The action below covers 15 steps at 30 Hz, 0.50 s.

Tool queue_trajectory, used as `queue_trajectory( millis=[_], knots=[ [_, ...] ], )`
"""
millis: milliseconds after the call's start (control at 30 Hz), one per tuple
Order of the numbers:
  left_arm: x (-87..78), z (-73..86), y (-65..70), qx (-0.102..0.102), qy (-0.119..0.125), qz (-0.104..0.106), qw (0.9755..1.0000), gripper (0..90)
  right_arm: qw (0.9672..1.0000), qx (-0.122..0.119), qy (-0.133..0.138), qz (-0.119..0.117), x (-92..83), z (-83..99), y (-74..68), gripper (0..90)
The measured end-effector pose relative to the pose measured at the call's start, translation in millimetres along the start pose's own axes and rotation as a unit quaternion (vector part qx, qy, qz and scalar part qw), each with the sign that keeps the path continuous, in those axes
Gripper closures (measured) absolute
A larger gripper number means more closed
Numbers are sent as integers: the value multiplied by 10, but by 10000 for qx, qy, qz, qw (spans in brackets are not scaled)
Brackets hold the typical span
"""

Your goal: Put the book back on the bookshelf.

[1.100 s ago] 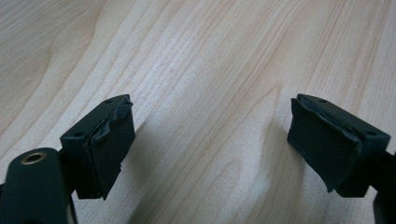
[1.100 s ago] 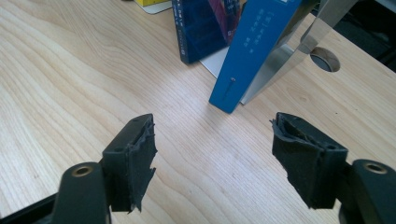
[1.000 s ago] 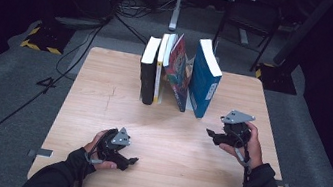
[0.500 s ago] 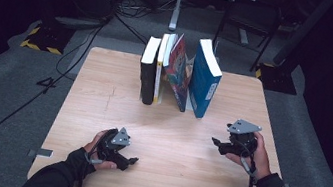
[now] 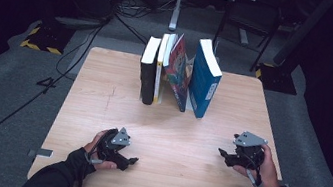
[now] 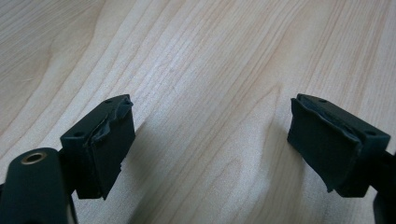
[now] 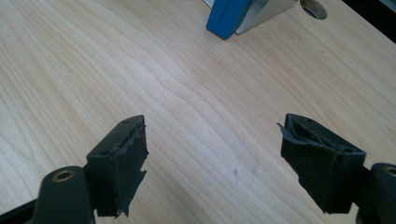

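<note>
Several books stand upright in a row at the far middle of the wooden table (image 5: 103, 93): a black book (image 5: 148, 72), a thin yellow-spined one (image 5: 159, 69), a colourful one (image 5: 178, 72) leaning right, and a blue book (image 5: 205, 79). My left gripper (image 5: 131, 160) rests low near the front edge, jaws open over bare wood (image 6: 210, 135). My right gripper (image 5: 222, 154) hovers at the front right, open and empty (image 7: 212, 158). The blue book's lower corner (image 7: 226, 16) appears at the top of the right gripper view.
A round hole (image 7: 314, 8) pierces the tabletop near the blue book. Cables trail from both grippers off the front edge. Around the table lie grey floor (image 5: 11, 99), cables and a stand (image 5: 176, 4) behind it.
My right gripper has come back toward the front edge and sunk a little, away from the blue book. The left gripper has stayed in place.
</note>
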<state>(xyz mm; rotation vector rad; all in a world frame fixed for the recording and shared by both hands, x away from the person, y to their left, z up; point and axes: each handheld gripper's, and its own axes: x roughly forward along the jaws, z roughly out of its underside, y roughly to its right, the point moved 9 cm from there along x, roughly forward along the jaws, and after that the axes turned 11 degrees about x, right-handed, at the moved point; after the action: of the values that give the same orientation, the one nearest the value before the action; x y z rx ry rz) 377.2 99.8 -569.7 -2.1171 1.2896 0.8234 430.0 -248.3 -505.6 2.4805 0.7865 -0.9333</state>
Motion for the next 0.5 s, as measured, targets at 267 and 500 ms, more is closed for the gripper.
queue_trajectory(
  millis=[267,500],
  knots=[
    [0,0,0,0,2,-1,10000,147,10000,72,-60,-17,-41,243,17,221],
    [0,0,0,-1,1,0,10000,147,9997,214,-86,-75,-63,505,75,219]
  ],
)
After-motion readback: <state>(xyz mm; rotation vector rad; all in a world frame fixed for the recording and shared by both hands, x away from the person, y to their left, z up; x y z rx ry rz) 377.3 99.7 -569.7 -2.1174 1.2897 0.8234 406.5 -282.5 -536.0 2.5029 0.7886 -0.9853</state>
